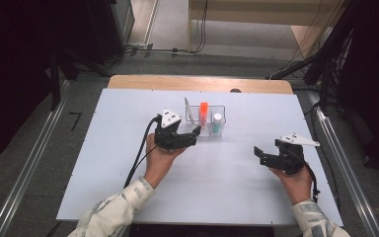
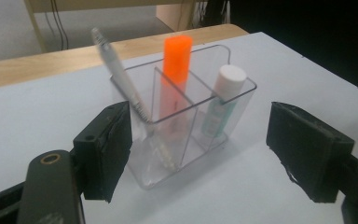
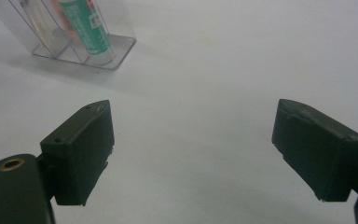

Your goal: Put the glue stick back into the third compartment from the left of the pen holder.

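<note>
While the high view places the clear plastic organiser with 3 compartments [image 1: 218, 109] near the far middle of the white desk [image 1: 103, 163], the left gripper view resolves its contents: a white pen [image 2: 121, 79] leaning in 1 compartment, an orange marker [image 2: 175, 60] upright in the next, a white-capped tube with green print [image 2: 221, 100] in the third. Left gripper [image 1: 193, 133]: jaws apart, nothing between them, organiser just beyond the tips. Right gripper [image 1: 259, 153]: jaws apart over bare desk, organiser well apart.
</note>
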Available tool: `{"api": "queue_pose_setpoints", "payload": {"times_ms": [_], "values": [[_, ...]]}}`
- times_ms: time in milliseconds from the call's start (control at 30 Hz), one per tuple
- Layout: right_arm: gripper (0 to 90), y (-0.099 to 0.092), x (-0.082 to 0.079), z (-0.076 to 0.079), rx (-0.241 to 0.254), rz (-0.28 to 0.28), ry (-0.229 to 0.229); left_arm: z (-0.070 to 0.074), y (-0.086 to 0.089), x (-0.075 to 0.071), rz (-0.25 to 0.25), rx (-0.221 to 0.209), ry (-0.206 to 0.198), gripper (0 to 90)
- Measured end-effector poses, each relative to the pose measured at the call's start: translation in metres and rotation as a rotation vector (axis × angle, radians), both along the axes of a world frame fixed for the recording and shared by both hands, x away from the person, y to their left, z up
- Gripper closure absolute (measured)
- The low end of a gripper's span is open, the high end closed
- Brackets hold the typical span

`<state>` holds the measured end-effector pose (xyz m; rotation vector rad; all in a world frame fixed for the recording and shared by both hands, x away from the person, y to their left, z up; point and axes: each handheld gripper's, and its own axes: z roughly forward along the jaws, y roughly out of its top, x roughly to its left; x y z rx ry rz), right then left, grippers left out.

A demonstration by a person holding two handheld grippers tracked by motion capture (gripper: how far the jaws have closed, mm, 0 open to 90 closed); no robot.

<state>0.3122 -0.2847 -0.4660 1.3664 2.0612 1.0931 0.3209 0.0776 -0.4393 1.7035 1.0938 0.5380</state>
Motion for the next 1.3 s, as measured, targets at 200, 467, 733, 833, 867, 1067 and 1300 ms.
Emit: {"api": "queue_pose_setpoints", "payload": {"times_ms": [200, 467, 733, 833, 867, 1067, 1300], "values": [[11.3, 0.000, 0.000, 0.000, -0.009, 0.000, -0.001, -0.006, 0.012, -0.010, 0.022, 0.005, -0.001, 23.1], [11.4, -0.002, -0.003, 0.002, -0.014, 0.001, -0.013, -0.012, 0.030, -0.024, 0.046, 0.011, 0.007, 23.0], [11.3, -0.007, -0.005, 0.003, -0.012, -0.006, -0.015, -0.019, 0.053, -0.039, 0.083, 0.037, 0.017, 22.9], [11.3, -0.011, -0.007, 0.003, -0.017, -0.015, -0.012, -0.023, 0.062, -0.045, 0.091, 0.062, 0.022, 22.3], [11.3, -0.013, -0.007, 0.002, -0.021, -0.020, -0.011, -0.025, 0.064, -0.047, 0.097, 0.072, 0.023, 22.3], [11.3, -0.022, -0.010, 0.002, -0.029, -0.040, -0.013, -0.030, 0.080, -0.053, 0.120, 0.079, 0.040, 22.1], [11.3, -0.026, -0.012, 0.002, -0.029, -0.046, -0.009, -0.033, 0.094, -0.061, 0.148, 0.092, 0.050, 22.0]]}}
